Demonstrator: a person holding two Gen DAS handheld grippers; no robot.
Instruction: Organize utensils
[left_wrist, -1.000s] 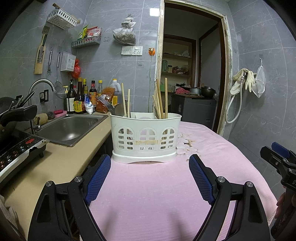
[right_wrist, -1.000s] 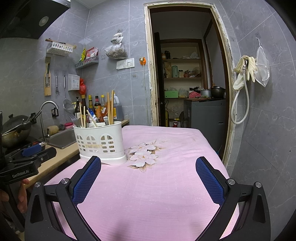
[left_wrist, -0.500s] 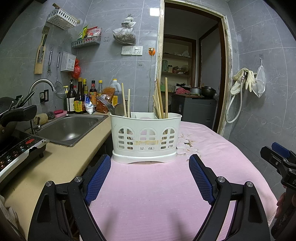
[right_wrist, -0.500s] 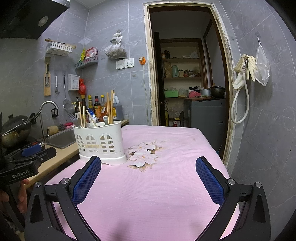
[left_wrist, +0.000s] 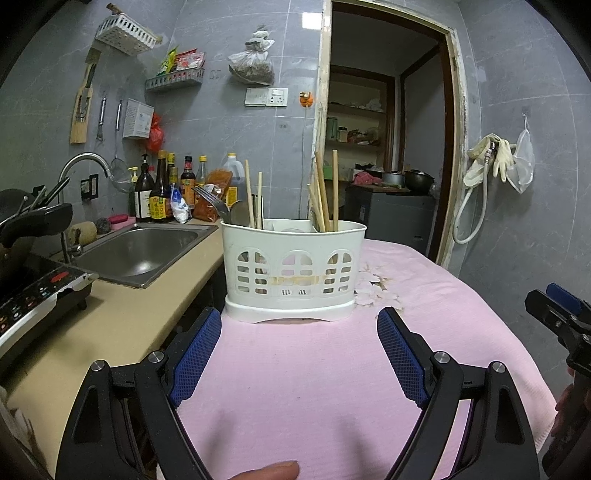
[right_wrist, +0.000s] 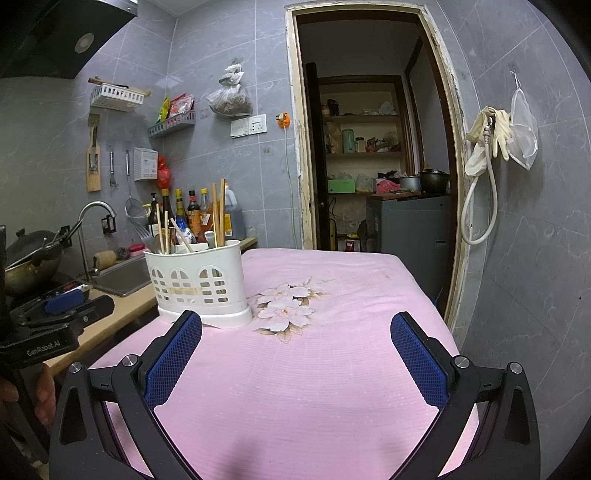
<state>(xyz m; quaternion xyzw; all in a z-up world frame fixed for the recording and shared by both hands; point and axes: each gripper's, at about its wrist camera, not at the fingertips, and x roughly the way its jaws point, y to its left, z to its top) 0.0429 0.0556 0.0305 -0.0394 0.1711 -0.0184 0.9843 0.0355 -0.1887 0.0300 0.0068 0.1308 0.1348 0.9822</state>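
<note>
A white plastic utensil caddy (left_wrist: 293, 271) stands on the pink cloth (left_wrist: 314, 387), straight ahead of my left gripper (left_wrist: 299, 354), which is open and empty just short of it. The caddy holds wooden chopsticks (left_wrist: 325, 192), a fork (left_wrist: 212, 203) and a spoon. In the right wrist view the caddy (right_wrist: 199, 284) stands to the left, with chopsticks (right_wrist: 218, 212) sticking up. My right gripper (right_wrist: 295, 354) is open and empty over the cloth, to the right of the caddy.
A steel sink (left_wrist: 136, 254) and a beige counter (left_wrist: 99, 328) lie left of the table, with an induction hob (left_wrist: 29, 299) nearer me. Bottles (left_wrist: 162, 192) line the back wall. A doorway (right_wrist: 373, 158) opens behind the table. The right gripper shows at the right edge (left_wrist: 561, 317).
</note>
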